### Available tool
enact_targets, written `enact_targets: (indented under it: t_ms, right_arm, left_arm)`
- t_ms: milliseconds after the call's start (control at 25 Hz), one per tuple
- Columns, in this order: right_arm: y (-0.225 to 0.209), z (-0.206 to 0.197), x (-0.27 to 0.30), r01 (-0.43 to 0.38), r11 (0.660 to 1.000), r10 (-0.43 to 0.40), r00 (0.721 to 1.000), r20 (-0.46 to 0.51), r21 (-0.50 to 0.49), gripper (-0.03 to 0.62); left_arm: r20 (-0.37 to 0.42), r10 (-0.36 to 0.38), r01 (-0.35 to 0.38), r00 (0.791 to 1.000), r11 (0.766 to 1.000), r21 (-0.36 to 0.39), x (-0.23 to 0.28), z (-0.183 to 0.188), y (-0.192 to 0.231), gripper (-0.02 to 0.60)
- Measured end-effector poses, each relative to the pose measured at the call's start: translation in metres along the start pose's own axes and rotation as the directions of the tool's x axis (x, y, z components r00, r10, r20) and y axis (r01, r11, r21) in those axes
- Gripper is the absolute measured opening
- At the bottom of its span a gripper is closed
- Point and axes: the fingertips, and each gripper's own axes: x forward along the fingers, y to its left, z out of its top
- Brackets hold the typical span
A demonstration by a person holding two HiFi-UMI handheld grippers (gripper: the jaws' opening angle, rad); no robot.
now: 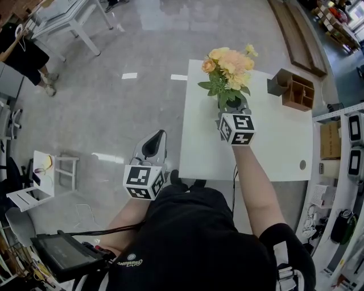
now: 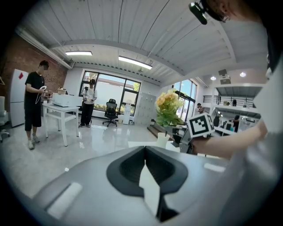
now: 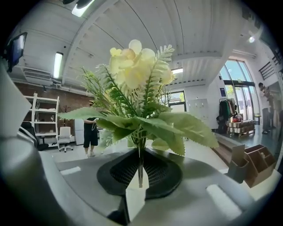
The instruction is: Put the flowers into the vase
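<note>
A bunch of pale yellow and peach artificial flowers [image 1: 230, 65] with green leaves stands upright over the white table [image 1: 273, 142]. My right gripper [image 1: 231, 107] is shut on its thin stem, just under the leaves. In the right gripper view the stem [image 3: 140, 161] runs up between the jaws and the blossoms [image 3: 135, 66] fill the middle. My left gripper [image 1: 158, 136] hangs off the table's left side, jaws together and empty [image 2: 144, 151]. The left gripper view shows a small white vase [image 2: 162, 140] on the table below the flowers [image 2: 168, 108]. The head view hides the vase under the bouquet.
A brown wooden desk organiser [image 1: 293, 88] stands at the table's far right corner. A white stool [image 1: 48, 170] is on the floor to the left, and another white table [image 1: 68, 17] at the far left. Shelving [image 1: 352, 142] lines the right side. People stand in the background [image 2: 34, 103].
</note>
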Motion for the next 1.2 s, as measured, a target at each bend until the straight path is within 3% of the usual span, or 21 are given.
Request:
enact_targets:
  t_ms: [560,1200]
  right_arm:
    - [0.000,-0.032,0.014,-0.032,0.999,0.028,0.982,-0.188,-0.016,0.037]
    - [0.002,-0.035,0.010,-0.039,0.999,0.030,0.970,-0.242,-0.031,0.071]
  left_arm:
    - [0.000,-0.030,0.030,1.000,0.999,-0.034,0.011,-0.007,0.004,0.008]
    - [0.021,-0.033,0.033,0.999,0.998,-0.045,0.013,-0.002,0.007,0.008]
